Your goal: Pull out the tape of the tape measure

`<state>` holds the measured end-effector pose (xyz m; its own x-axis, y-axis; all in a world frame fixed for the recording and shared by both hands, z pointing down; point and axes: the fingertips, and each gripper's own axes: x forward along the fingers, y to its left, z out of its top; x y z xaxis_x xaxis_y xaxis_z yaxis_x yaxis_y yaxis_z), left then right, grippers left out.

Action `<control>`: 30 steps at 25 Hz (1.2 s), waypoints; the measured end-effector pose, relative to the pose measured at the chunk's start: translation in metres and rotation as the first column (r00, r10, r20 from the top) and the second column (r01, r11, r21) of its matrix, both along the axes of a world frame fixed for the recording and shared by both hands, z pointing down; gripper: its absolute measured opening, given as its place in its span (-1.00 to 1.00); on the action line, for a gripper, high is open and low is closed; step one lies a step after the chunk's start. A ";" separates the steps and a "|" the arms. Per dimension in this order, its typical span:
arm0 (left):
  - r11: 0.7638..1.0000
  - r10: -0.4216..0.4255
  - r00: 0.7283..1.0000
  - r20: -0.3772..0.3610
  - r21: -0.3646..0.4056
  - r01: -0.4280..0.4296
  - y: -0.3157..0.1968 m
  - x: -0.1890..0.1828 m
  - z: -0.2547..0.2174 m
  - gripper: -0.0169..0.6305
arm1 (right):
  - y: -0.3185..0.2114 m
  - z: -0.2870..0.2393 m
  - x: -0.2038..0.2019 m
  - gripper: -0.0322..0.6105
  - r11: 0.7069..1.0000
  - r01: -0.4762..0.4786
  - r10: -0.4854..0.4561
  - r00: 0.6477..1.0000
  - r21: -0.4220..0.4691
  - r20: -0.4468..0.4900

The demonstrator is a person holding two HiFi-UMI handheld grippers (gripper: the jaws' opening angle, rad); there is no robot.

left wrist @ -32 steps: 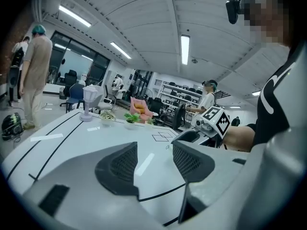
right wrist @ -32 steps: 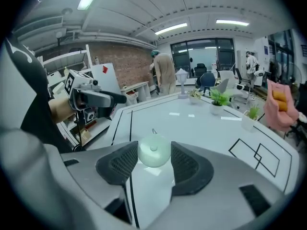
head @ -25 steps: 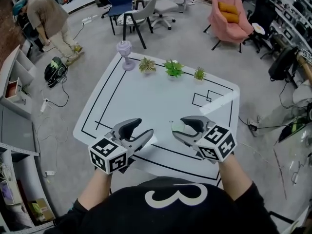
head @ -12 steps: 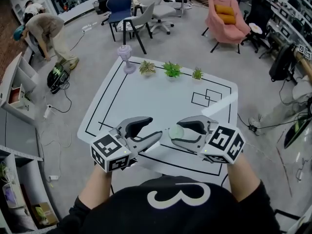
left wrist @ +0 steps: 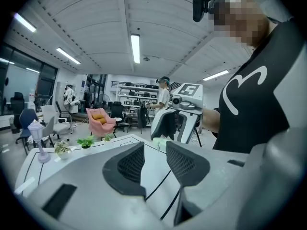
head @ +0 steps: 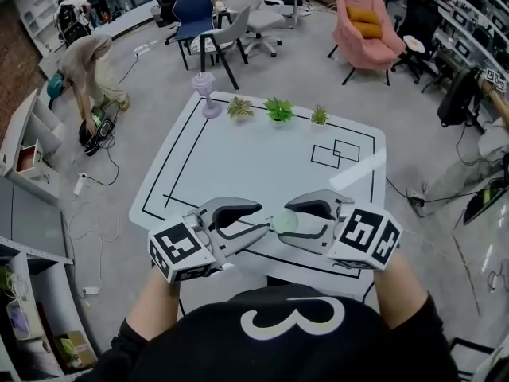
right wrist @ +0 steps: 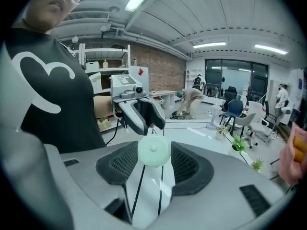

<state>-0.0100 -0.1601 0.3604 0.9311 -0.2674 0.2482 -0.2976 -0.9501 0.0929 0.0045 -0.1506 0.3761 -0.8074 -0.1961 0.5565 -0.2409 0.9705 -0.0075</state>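
A pale green round tape measure (head: 284, 222) is held above the near edge of the white table (head: 238, 157), with my right gripper (head: 287, 220) shut on its sides. In the right gripper view the case (right wrist: 153, 151) sits between the ribbed pads, and my left gripper (right wrist: 149, 117) faces it closely. My left gripper (head: 262, 218) points at the case from the left. Its jaws have just been closing, a gap still shows between the pads (left wrist: 131, 163), and nothing lies between them. Beyond those jaws the case (left wrist: 160, 144) and my right gripper (left wrist: 175, 124) show.
Three small potted plants (head: 278, 111) and a small lilac fan (head: 203, 92) stand along the table's far edge. Black lines mark the tabletop. Chairs (head: 227, 30) and a pink armchair (head: 362, 24) stand beyond. A person (head: 87, 62) bends over at the far left.
Both grippers have risen off the table and come together, tips almost meeting. The left jaws have narrowed. The right gripper keeps its hold on the tape measure.
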 end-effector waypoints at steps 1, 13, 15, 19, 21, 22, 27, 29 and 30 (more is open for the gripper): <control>1.000 0.001 1.000 0.002 0.003 -0.001 0.001 0.000 0.000 -0.52 | 0.002 -0.001 0.000 -0.22 1.000 0.004 -0.004 1.000 0.003 0.000; 0.999 0.033 0.999 0.002 -0.012 -0.033 0.016 -0.005 0.008 -0.90 | 0.013 0.000 -0.014 -0.22 0.999 0.048 -0.048 0.999 0.002 0.000; 1.000 0.025 1.000 0.015 -0.007 -0.025 0.015 -0.007 0.011 -0.91 | 0.012 0.003 -0.016 -0.22 0.999 0.049 -0.049 0.999 0.000 0.000; 1.000 0.000 0.999 0.032 -0.012 0.000 0.013 -0.009 0.017 -0.91 | 0.010 0.009 -0.018 -0.22 0.999 0.041 -0.041 0.999 -0.012 -0.006; 1.000 -0.012 1.000 0.028 -0.015 0.013 0.011 -0.009 0.019 -0.91 | 0.009 0.011 -0.018 -0.22 0.999 0.039 -0.039 0.999 -0.017 -0.009; 1.000 -0.017 0.999 0.028 -0.016 0.018 0.011 -0.010 0.020 -0.91 | 0.008 0.012 -0.018 -0.22 0.999 0.039 -0.039 0.999 -0.018 -0.009; 0.999 -0.046 0.998 0.034 -0.016 0.046 0.005 -0.018 0.019 -0.92 | 0.001 0.012 -0.021 -0.22 1.000 0.029 -0.029 0.999 -0.011 -0.020; 0.998 -0.062 0.997 0.035 -0.013 0.063 0.001 -0.025 0.017 -0.92 | -0.003 0.011 -0.023 -0.22 1.000 0.022 -0.023 0.999 -0.009 -0.023; 0.997 -0.071 0.997 0.036 -0.011 0.071 0.000 -0.028 0.017 -0.92 | -0.004 0.011 -0.023 -0.22 1.000 0.020 -0.020 1.000 -0.008 -0.023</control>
